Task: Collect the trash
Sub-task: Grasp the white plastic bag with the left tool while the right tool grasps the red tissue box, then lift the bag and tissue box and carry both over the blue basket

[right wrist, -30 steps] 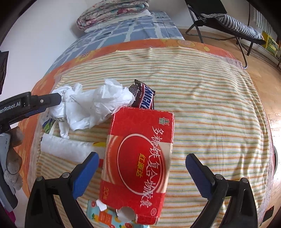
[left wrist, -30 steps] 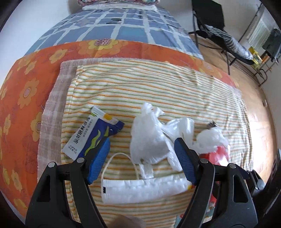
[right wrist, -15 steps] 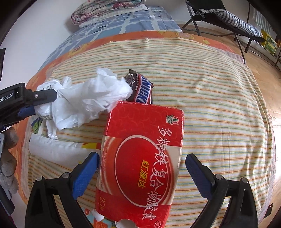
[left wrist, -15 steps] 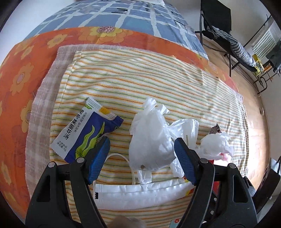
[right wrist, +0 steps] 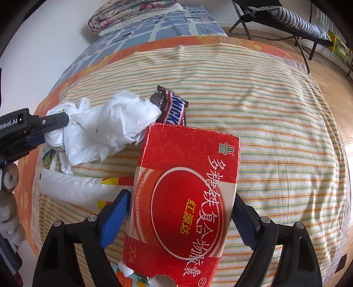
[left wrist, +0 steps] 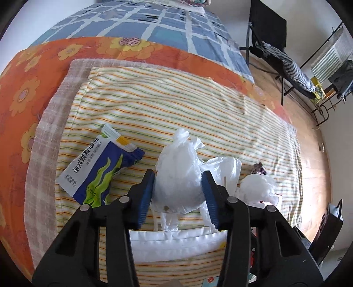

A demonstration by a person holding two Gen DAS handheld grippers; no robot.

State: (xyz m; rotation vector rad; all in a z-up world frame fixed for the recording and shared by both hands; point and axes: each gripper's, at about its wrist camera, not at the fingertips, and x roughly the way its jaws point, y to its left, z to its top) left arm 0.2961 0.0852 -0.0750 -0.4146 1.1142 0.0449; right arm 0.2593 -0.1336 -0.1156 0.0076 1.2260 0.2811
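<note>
My left gripper point(left wrist: 179, 194) has its blue pads pressed on both sides of a white plastic bag point(left wrist: 177, 176) lying on the striped towel point(left wrist: 167, 106). The bag also shows in the right wrist view point(right wrist: 72, 132), with the left gripper point(right wrist: 47, 130) on it. My right gripper point(right wrist: 179, 218) has its jaws against both sides of a red cardboard box point(right wrist: 183, 198). A crumpled white tissue point(right wrist: 130, 112) and a Snickers wrapper point(right wrist: 172, 108) lie beyond the box. A blue and white soup packet point(left wrist: 97, 172) lies left of the bag.
A white padded envelope point(left wrist: 176, 242) lies at the towel's near edge, also in the right wrist view point(right wrist: 77, 189). The towel covers an orange floral bedspread point(left wrist: 33, 88). A folding chair point(right wrist: 286, 17) stands on the wooden floor at the right. Folded bedding point(right wrist: 130, 11) lies at the bed's far end.
Both grippers have closed in: the left onto the white plastic bag, the right onto the red box. Both views have shifted slightly closer to the towel.
</note>
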